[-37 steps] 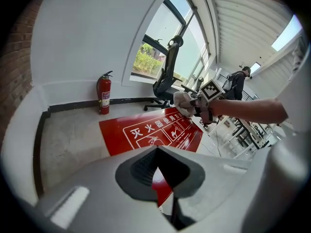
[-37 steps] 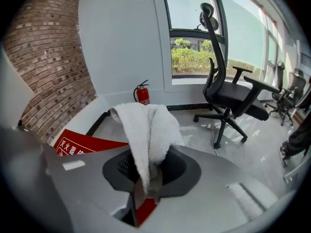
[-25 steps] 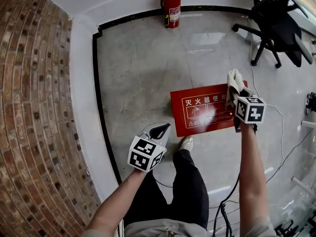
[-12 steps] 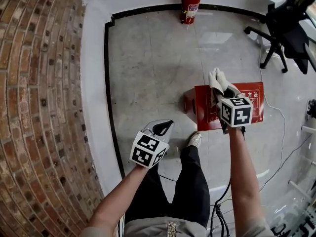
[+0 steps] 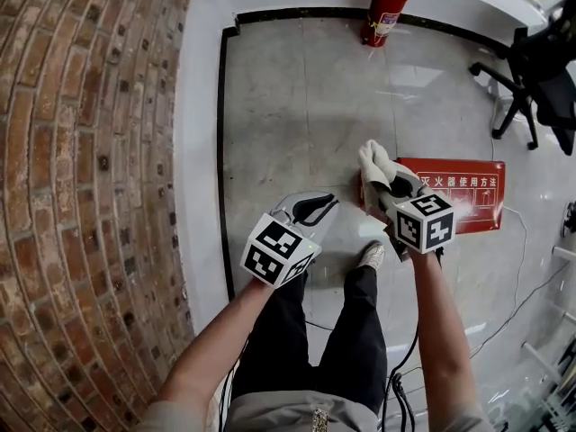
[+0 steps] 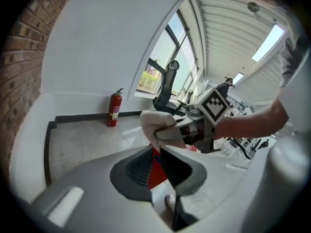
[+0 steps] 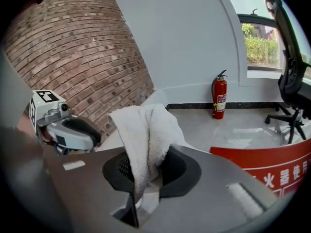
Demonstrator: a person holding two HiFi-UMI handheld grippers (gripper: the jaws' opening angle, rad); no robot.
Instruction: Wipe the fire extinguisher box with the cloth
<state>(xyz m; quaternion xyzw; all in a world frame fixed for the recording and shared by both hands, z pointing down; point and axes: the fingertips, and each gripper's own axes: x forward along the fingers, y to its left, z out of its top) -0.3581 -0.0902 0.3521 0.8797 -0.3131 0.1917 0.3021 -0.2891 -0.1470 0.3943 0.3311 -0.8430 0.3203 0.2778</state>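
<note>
The red fire extinguisher box [image 5: 454, 196] with white print lies on the grey floor at the right of the head view. My right gripper [image 5: 382, 176] is shut on a white cloth [image 5: 373, 162] and sits at the box's left end, hiding that end. In the right gripper view the cloth [image 7: 143, 130] hangs out from between the jaws, with the box [image 7: 272, 166] at the lower right. My left gripper [image 5: 306, 212] hovers over the floor to the left of the box, jaws together and holding nothing. In the left gripper view, a sliver of the box [image 6: 156, 171] shows past the jaws.
A red fire extinguisher [image 5: 384, 12] stands against the far white wall. A black office chair [image 5: 540, 70] is at the far right. A curved brick wall [image 5: 81, 196] fills the left side. Cables [image 5: 504, 304] trail on the floor at the right. The person's legs and shoe [image 5: 371, 256] stand below the grippers.
My right gripper has carried the cloth leftward across the box, from its right part to its left end. The left gripper has kept its place beside the leg.
</note>
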